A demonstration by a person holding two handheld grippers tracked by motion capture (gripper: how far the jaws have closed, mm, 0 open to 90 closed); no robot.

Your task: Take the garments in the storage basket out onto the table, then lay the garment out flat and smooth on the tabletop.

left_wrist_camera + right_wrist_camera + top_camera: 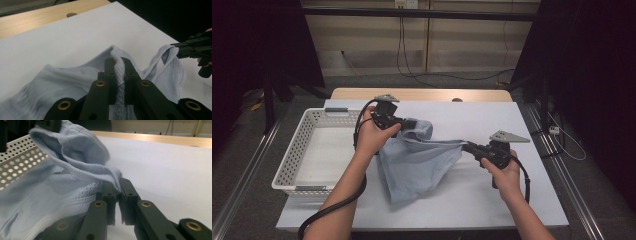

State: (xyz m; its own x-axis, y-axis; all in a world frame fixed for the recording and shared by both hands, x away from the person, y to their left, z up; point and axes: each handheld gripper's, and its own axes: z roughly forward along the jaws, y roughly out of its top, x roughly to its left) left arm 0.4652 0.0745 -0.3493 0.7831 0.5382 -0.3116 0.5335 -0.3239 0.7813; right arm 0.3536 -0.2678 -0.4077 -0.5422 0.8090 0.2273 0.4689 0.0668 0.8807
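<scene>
Left tool (409, 123) and right tool (466, 146) each pinch an edge of the pale blue garment (419, 162), stretched above the worktop (492, 120) centre.

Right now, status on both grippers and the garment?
Left gripper and right gripper shut on light blue garment, stretched between them. White basket alongside. Nothing obstructing.

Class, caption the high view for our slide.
Two grippers hold a pale blue garment stretched above the table.

A white perforated basket (292, 160) sits left of centre on the white table (512, 200); cables (422, 75) trail across the floor at top.
</scene>
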